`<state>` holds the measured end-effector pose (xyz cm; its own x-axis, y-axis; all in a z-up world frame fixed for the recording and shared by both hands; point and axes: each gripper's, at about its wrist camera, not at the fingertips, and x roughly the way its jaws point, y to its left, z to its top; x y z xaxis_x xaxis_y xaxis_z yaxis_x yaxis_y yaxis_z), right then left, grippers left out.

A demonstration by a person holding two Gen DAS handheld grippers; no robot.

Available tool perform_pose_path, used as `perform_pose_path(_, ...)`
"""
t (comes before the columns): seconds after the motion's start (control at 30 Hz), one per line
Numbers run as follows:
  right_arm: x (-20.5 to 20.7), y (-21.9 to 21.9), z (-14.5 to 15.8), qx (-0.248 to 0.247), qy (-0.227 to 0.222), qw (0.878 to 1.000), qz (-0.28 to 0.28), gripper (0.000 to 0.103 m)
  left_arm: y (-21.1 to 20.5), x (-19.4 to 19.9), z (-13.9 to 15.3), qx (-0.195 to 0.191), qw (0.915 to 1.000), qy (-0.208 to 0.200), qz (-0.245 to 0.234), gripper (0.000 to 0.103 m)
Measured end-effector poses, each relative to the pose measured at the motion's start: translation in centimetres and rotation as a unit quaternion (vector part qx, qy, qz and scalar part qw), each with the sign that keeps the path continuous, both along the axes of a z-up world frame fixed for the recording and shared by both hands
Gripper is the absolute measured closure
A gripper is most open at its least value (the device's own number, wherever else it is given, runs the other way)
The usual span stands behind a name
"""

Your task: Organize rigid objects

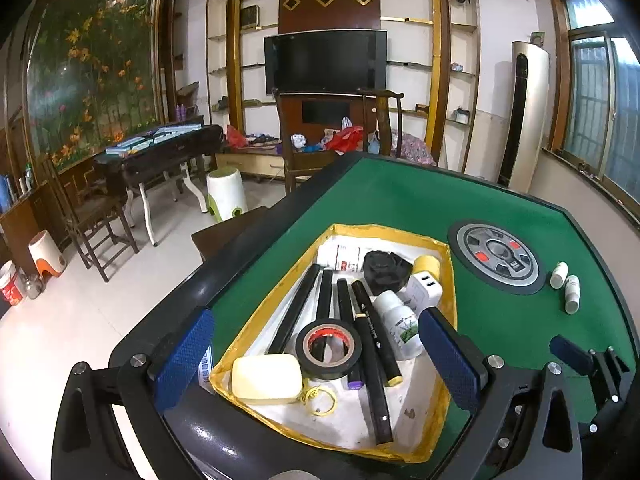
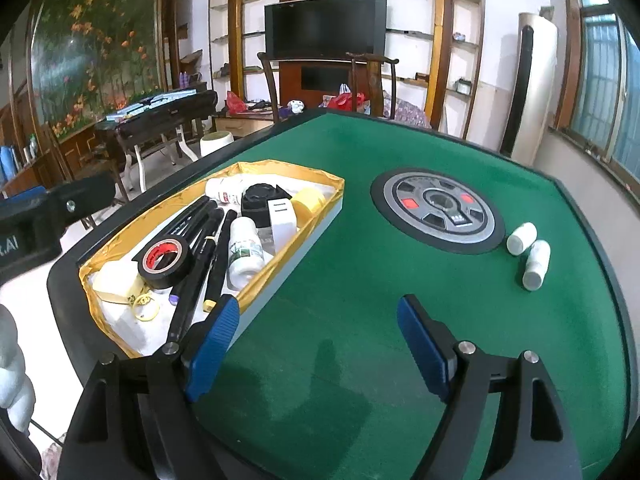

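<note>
Two small white bottles [image 2: 528, 254] lie on the green table [image 2: 360, 320], away from the full box [image 2: 280, 276]. Both claws, left gripper [image 1: 316, 360] and right gripper [image 2: 320, 344], are wide apart, holding nothing.

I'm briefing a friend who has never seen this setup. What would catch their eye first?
Most likely the yellow-rimmed tray on the left of the green table, crammed with black markers, a roll of black tape and a white bottle. Next, the round grey control dial at the table's middle, with two small white bottles lying loose on the felt to its right.
</note>
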<state>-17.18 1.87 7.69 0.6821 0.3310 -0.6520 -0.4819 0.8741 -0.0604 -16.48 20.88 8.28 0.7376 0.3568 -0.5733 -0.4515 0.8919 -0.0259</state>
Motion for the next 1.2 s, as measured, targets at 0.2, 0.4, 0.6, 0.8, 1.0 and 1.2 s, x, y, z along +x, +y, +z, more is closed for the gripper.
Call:
perform_pose_path(0.2,-0.7,1.8,0.1,-0.050,-0.037,0.998,-0.008,0.022,0.4,0.1,-1.1,-0.010,0.9998,0.019,-0.002,0.000)
perform_pose_path(0.4,-0.9,2.5,-0.3,-0.073,-0.045,0.996,-0.013,0.017,0.4,0.2,-2.1,-0.018,0.9994,0.029,-0.007,0.000)
perform_pose_path(0.6,-0.6,2.4,-0.4,-0.077,-0.040,0.996,-0.023,0.017,0.4,0.5,-2.4,-0.022,0.9990,0.037,-0.011,0.000)
perform_pose_path(0.8,-0.7,2.6,-0.6,-0.081,-0.041,0.996,-0.022,0.017,0.4,0.7,-2.9,-0.028,0.9986,0.044,-0.013,0.000)
perform_pose_path(1.0,-0.5,2.8,-0.8,-0.083,-0.036,0.996,-0.019,0.017,0.6,1.0,-3.3,-0.037,0.9980,0.050,-0.015,0.000)
perform_pose_path(1.2,-0.5,3.3,-0.9,-0.085,-0.035,0.996,-0.013,0.017,0.6,1.4,-3.7,-0.043,0.9972,0.059,-0.020,0.000)
